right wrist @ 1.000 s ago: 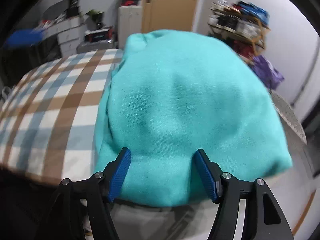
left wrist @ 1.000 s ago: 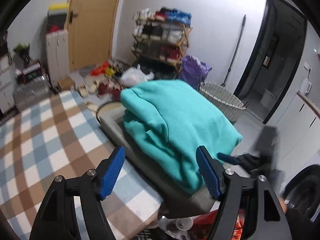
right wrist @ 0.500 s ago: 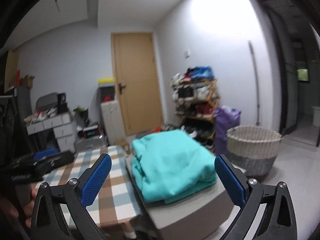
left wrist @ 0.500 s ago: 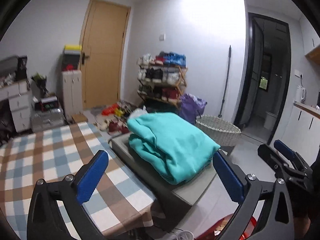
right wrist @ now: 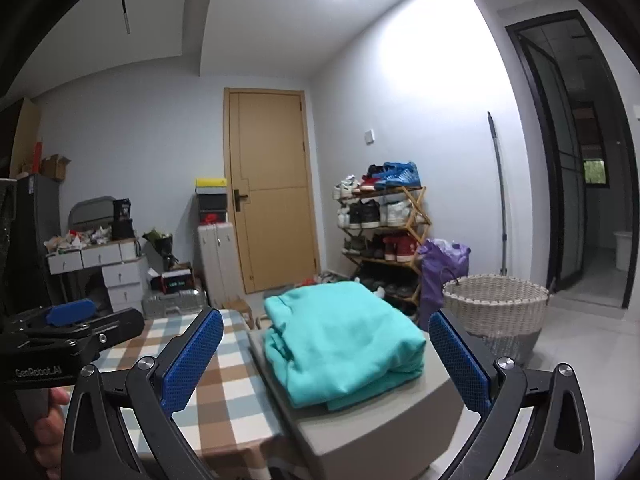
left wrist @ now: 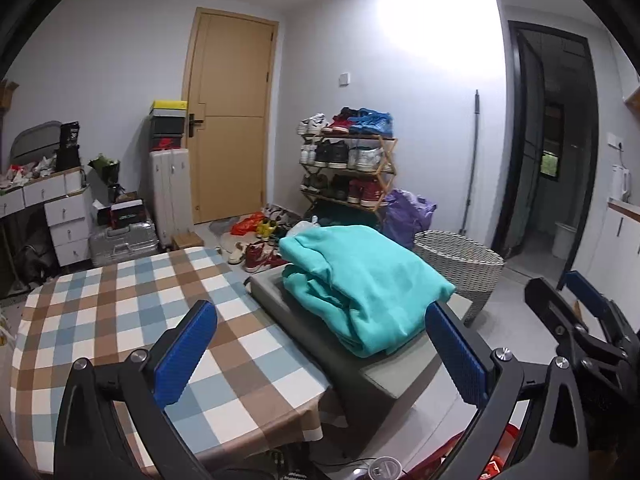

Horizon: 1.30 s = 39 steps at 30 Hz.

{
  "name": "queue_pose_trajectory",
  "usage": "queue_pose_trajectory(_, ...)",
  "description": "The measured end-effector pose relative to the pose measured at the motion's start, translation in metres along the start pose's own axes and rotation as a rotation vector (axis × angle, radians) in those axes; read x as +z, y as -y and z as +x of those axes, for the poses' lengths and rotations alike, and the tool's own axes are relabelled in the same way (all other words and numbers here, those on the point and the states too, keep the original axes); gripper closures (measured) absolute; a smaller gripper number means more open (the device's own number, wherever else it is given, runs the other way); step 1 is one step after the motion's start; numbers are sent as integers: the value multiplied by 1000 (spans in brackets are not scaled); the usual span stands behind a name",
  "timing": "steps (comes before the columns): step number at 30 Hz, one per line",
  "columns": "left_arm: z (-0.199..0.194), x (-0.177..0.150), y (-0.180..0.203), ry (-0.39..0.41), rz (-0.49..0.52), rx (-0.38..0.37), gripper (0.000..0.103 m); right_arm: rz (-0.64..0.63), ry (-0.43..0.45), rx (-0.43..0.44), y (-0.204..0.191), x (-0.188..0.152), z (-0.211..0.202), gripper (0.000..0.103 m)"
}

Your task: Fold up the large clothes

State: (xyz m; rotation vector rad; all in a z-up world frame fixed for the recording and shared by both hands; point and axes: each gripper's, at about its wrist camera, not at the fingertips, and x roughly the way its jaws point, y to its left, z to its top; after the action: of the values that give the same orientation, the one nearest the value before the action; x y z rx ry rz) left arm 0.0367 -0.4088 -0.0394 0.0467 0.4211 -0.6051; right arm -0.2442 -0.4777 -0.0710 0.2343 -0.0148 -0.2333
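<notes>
A folded teal sweatshirt (left wrist: 360, 280) (right wrist: 344, 336) lies on a grey padded stool (left wrist: 384, 372) (right wrist: 380, 428) beside the table with the checked cloth (left wrist: 132, 320) (right wrist: 224, 384). My left gripper (left wrist: 320, 354) is open, held back from the garment with nothing between its blue pads. My right gripper (right wrist: 325, 362) is open too, well short of the sweatshirt and empty. The right gripper also shows at the right edge of the left wrist view (left wrist: 580, 320); the left gripper shows at the left of the right wrist view (right wrist: 72, 332), held by a hand.
A woven laundry basket (left wrist: 460, 260) (right wrist: 496, 312) stands on the floor right of the stool. Behind are a shoe rack (left wrist: 348, 160) (right wrist: 380, 224), a purple bag (right wrist: 444, 268), a wooden door (left wrist: 228, 116), white drawers (left wrist: 64, 216) and a suitcase (left wrist: 124, 240). A dark doorway (left wrist: 548, 140) opens right.
Both grippers opened wide and drew back from the teal sweatshirt, leaving it folded on the stool. The right one pulled back and tipped up from close over the cloth to a level view of the room.
</notes>
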Motion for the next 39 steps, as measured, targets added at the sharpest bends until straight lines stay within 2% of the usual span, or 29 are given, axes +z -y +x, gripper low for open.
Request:
queue_pose_trajectory(10,-4,-5,7,1,15,-5,1,-14,29,-41,-3,3,-10,0)
queue_pose_trajectory(39,-8,-1,18,-22,48,-17,1,11,36,-54,4,5,-9,0)
